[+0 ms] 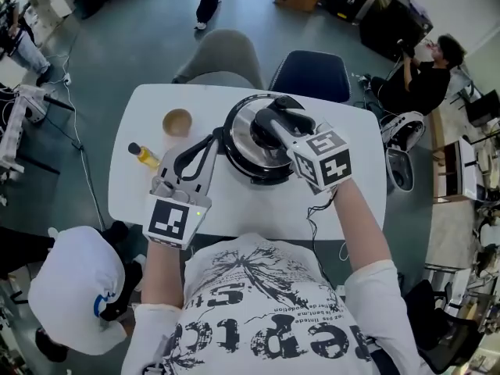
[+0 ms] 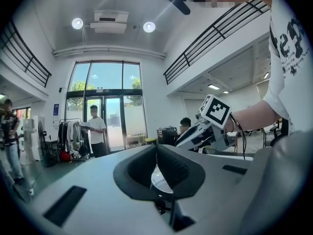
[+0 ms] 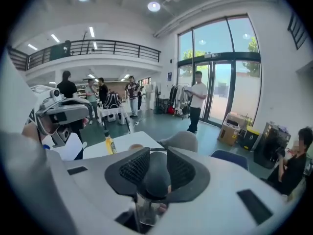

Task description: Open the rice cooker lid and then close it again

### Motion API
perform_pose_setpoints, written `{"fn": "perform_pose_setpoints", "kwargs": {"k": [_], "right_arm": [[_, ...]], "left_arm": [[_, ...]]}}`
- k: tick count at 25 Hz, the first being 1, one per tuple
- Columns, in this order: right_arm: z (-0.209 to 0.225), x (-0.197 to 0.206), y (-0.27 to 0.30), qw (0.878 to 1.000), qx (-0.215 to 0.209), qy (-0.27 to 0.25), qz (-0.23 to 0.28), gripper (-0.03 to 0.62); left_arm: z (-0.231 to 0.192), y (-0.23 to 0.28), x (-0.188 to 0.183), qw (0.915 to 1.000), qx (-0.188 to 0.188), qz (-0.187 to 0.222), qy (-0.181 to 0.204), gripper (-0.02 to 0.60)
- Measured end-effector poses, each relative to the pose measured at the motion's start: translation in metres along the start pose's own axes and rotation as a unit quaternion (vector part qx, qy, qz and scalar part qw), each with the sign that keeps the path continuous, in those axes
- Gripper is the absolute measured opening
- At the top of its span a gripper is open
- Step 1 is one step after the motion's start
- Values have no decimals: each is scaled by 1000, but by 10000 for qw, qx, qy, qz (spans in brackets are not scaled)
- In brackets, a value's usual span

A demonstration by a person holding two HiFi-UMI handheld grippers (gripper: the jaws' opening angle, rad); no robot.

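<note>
- Two hand-held grippers are at work over the near half of a white table (image 1: 258, 209), one in each of the person's hands.
- The left gripper (image 1: 216, 137) points level at the left side of the rice cooker (image 1: 262, 176). Its pads (image 2: 173, 168) are drawn together on a thin, shiny edge of the cooker.
- The right gripper (image 1: 275, 125) slants down from above, with its jaws clamped on the black knob (image 3: 155, 177) of the lid (image 1: 244, 145).
- The cooker stands mid-table and the shiny lid is over its mouth. I can't tell whether the lid is seated or lifted clear.
- Left of the cooker, a small wooden bowl (image 1: 177, 121) and a yellow bottle (image 1: 144, 156) are on the table, apart from each other.
- Behind the table are a grey chair (image 1: 226, 57) and a blue chair (image 1: 311, 73).
- Farther off, a seated person (image 1: 426, 76) is at the right.
</note>
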State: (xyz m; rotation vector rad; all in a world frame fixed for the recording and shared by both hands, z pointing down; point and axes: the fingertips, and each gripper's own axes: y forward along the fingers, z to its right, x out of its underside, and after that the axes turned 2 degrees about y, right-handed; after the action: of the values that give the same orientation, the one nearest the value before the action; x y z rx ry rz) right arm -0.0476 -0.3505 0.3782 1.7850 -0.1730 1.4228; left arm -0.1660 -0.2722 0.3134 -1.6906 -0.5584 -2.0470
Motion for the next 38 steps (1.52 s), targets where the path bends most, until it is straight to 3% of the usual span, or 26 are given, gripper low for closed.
{"fn": "perform_pose_setpoints", "kwargs": {"k": [7,16,20,26,38], "right_arm": [[-1,-14,-57,9913,398,-86,1249,15],[12,-5,-104,9701,761,427,2267,14],[12,-1,-110,9660,899,220,2413,14],[21,4,-119,9615,1227,116,2458,12],[18,12,-124,9667,1120,-4,2303,12]], "left_arm": [[10,-6,-11,9999,-10,-47,-112,20],[28,-4,-13,9996,90,-227,-116,20],[30,-2,-19,9998,20,-78,-202,20],[37,0,-13,9996,51,-230,-127,20],[46,7,-13,9996,60,-228,-139,20]]}}
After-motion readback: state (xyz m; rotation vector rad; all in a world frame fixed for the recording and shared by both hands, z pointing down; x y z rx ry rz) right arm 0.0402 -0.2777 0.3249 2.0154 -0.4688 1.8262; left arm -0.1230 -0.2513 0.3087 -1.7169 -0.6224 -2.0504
